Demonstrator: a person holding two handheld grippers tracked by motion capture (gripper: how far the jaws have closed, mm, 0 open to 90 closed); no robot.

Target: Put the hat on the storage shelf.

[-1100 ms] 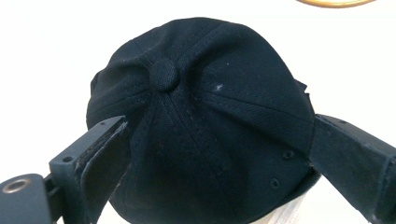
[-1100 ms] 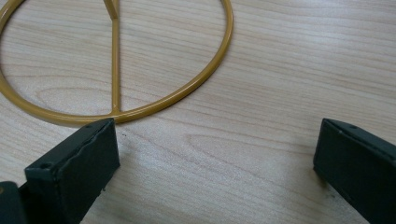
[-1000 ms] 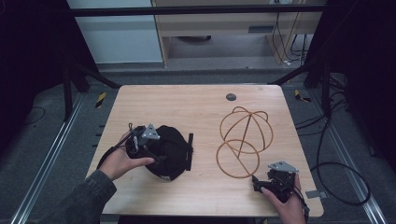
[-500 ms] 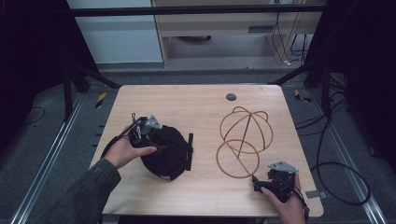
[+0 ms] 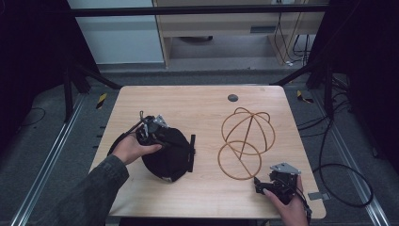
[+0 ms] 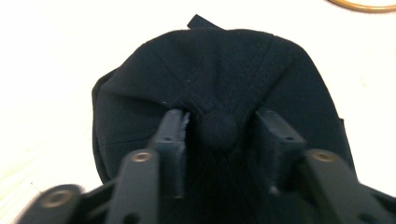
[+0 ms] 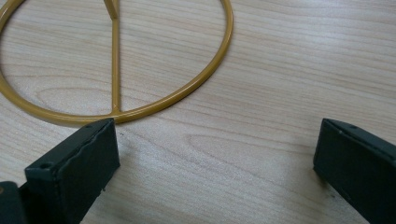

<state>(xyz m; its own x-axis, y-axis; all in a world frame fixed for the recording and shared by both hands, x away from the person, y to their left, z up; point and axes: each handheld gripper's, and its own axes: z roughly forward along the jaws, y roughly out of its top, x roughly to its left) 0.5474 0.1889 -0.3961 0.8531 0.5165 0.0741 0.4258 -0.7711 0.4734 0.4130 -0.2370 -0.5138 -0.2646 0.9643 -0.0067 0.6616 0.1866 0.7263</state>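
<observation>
Your left hand-held gripper [image 6: 219, 128] sits on the black fabric cap [image 5: 171, 153] at the left of the light wooden table [image 5: 197, 101]; its jaws have just been closing and pinch the crown button. Your right hand-held gripper [image 7: 215, 158] rests released beside the gold wire hat stand [image 5: 244, 141].

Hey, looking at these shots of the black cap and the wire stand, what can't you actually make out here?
- Black fabric cap: its brim, high view; the crown hides it.
- Left gripper: jaws have just been closing around the cap's top button; contact unclear, dark and blurred, left gripper view.
- Golden wire hat stand: its dome, right gripper view; cut off by the top edge.
- Right gripper: jaws, high view; too small.
</observation>
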